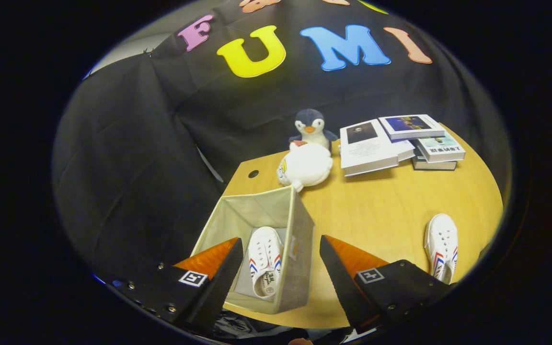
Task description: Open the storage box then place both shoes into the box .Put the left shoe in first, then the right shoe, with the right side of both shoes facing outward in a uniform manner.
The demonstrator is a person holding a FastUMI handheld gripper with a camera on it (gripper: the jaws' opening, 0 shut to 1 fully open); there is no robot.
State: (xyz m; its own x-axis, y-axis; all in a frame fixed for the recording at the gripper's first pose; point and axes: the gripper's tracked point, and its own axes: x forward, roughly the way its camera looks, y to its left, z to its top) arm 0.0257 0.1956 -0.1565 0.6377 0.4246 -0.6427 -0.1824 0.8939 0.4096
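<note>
An open beige fabric storage box (300, 225) stands at the near left corner of the wooden table (386, 201). Inside it lies a white shoe (265, 258) with red and blue stripes, toe pointing away from me. A second white shoe (442, 245) lies on the table well to the right of the box, beyond my right finger. My gripper (281, 268) hangs open above the box, its fingers spread wide with the boxed shoe seen between them and nothing held.
A white plush toy (305, 165) and a penguin plush (310, 127) sit just behind the box. Several books (400, 141) are stacked at the table's far right. The table's left edge runs right beside the box.
</note>
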